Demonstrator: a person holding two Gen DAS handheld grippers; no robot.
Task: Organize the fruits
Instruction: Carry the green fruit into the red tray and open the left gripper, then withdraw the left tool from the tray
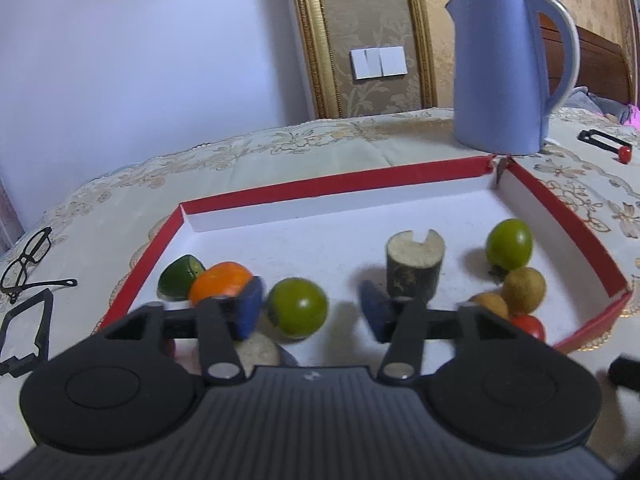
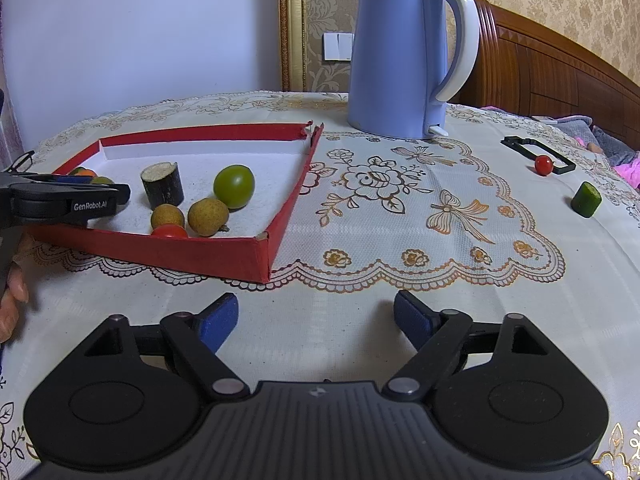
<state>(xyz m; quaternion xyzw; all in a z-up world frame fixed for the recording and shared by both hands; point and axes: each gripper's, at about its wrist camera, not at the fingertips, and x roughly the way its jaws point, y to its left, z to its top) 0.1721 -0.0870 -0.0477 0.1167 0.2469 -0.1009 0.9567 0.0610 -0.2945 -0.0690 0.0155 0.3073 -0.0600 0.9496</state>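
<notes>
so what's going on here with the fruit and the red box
A person is sorting fruit into a shallow red box on a table, a handheld gripper in each hand. The left gripper hangs open over the box's near edge with a green fruit lying between its jaws, not gripped. The right gripper is open and empty over the tablecloth. Most fruit is already in the box; a small red tomato and a green chunk sit outside, far right.
</notes>
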